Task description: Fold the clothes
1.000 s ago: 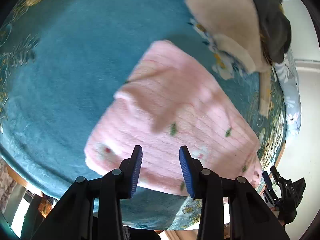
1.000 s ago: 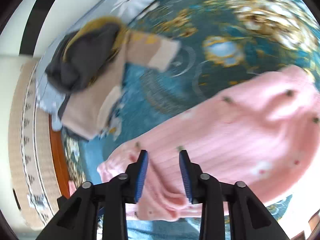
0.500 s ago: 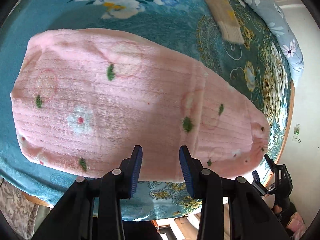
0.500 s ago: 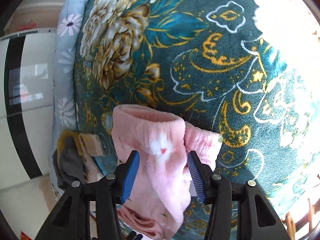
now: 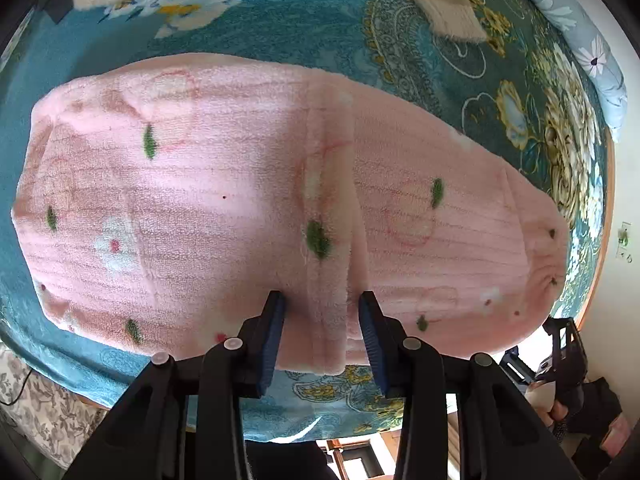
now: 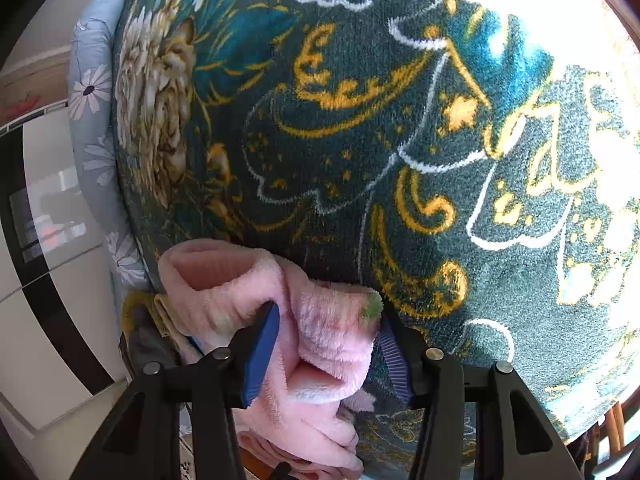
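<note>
Pink fleece garment [image 5: 224,200] lies spread flat on the teal floral bed cover [image 5: 400,56], ready for a fold. Left claw [image 5: 322,332] is open, straddling its near hem fold. Right claw [image 6: 324,344], jaws apart, brackets the bunched end, seemingly to lift it over.
</note>
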`<state>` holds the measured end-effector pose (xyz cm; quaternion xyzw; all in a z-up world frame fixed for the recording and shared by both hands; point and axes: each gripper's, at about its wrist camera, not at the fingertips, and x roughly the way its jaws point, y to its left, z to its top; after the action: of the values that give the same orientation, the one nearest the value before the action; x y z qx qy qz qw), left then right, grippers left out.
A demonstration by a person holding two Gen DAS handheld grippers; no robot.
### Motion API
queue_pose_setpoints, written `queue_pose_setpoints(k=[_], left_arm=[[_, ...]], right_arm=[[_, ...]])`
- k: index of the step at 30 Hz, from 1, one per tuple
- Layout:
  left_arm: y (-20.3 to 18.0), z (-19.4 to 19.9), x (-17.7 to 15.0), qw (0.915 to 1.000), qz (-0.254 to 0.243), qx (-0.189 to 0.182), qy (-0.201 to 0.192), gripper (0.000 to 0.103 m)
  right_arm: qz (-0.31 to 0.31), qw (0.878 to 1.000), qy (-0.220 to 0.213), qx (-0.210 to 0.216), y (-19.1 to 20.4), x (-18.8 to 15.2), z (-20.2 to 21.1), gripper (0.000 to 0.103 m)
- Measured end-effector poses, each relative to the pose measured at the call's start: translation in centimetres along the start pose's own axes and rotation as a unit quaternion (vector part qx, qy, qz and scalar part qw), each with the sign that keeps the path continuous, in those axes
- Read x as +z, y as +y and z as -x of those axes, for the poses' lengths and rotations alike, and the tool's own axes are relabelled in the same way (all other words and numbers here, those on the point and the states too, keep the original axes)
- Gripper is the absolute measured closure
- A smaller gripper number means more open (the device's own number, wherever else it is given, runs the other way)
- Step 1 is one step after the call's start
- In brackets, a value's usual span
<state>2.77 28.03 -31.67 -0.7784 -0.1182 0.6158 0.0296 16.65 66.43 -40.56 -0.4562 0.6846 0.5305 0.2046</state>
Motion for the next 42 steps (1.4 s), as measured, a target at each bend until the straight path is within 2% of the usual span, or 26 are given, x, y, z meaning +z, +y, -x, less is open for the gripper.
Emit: queue_pose_setpoints(k=[1,2,5,8,11,13,15,17,18,21,23,24,28,31,33,35,37,40,42], left_arm=[[-0.1,-0.5,0.0,1.0,0.0,0.007,0.003,0.063],[-0.2,-0.9,0.1,0.9999,0.0,0.013,0.007,0.063],[-0.6,-2.1,0.2,0.9994,-0.009,0.031,0.014,0.063],[-1.2,-3.0,0.3,0.9985,-0.021,0.046,0.017,0.063],[-1.3,-3.8,0.4,0.9977,-0.026,0.058,0.024,0.062],[-1.3,-3.9,0.6,0.9976,-0.022,0.06,0.027,0.062],[-1.3,-4.0,0.7,0.9975,-0.021,0.06,0.031,0.062],[-1.2,-4.1,0.8,0.9974,-0.021,0.059,0.034,0.062],[-1.2,-4.1,0.8,0.9975,-0.021,0.059,0.035,0.062],[-1.1,-4.2,0.9,0.9976,-0.016,0.056,0.036,0.061],[-1.1,-4.3,0.9,0.9977,-0.014,0.055,0.037,0.06],[-1.1,-4.4,0.9,0.9977,-0.014,0.054,0.037,0.06],[-1.1,-4.4,0.9,0.9977,-0.013,0.052,0.041,0.059],[-0.9,-4.3,0.9,0.998,-0.013,0.045,0.043,0.059],[-0.8,-4.3,0.8,0.9981,-0.013,0.042,0.043,0.059],[-0.7,-4.3,0.7,0.9983,-0.012,0.04,0.042,0.059],[-0.7,-4.4,0.7,0.9982,-0.01,0.041,0.042,0.059],[-0.8,-4.4,0.6,0.9983,-0.008,0.041,0.041,0.059],[-0.7,-4.4,0.5,0.9985,-0.008,0.037,0.039,0.059]], right_arm=[[-0.002,1.0,-0.006,0.002,0.2,0.2,0.2,0.074],[0.012,1.0,-0.014,0.016,0.8,0.3,0.8,0.086],[0.097,0.992,-0.051,0.07,3.6,0.2,3.8,0.088],[0.153,0.986,-0.056,0.044,4.2,0.2,4.6,0.088],[0.119,0.992,-0.032,-0.009,1.7,1.8,2.1,0.088],[0.083,0.996,-0.019,-0.004,0.4,2.4,1.5,0.084],[0.086,0.996,-0.026,-0.005,0.9,2.6,1.8,0.081],[0.103,0.993,-0.057,-0.025,1.7,2.3,3.4,0.066],[0.112,0.99,-0.074,-0.035,2.1,2.2,4.3,0.061],[0.154,0.984,-0.086,-0.005,4.3,1.2,6.2,0.052],[0.183,0.982,-0.05,0.022,5.5,0.3,5.6,0.04],[0.196,0.98,-0.023,0.031,6.1,-0.2,4.7,0.039],[0.2,0.979,0.025,0.009,6.3,-1.2,0.8,0.038],[0.169,0.986,0.008,0.0,5.9,-0.6,-0.4,0.038],[0.146,0.989,0.009,0.01,6.1,-0.3,-0.5,0.041],[0.164,0.986,0.01,0.016,7.2,-0.7,-0.1,0.064],[0.2,0.979,0.017,0.029,8.5,-1.4,0.8,0.083],[0.238,0.964,0.018,0.116,9.5,-2.5,3.9,0.084],[0.232,0.967,0.0,0.11,8.6,-2.2,4.8,0.084]])
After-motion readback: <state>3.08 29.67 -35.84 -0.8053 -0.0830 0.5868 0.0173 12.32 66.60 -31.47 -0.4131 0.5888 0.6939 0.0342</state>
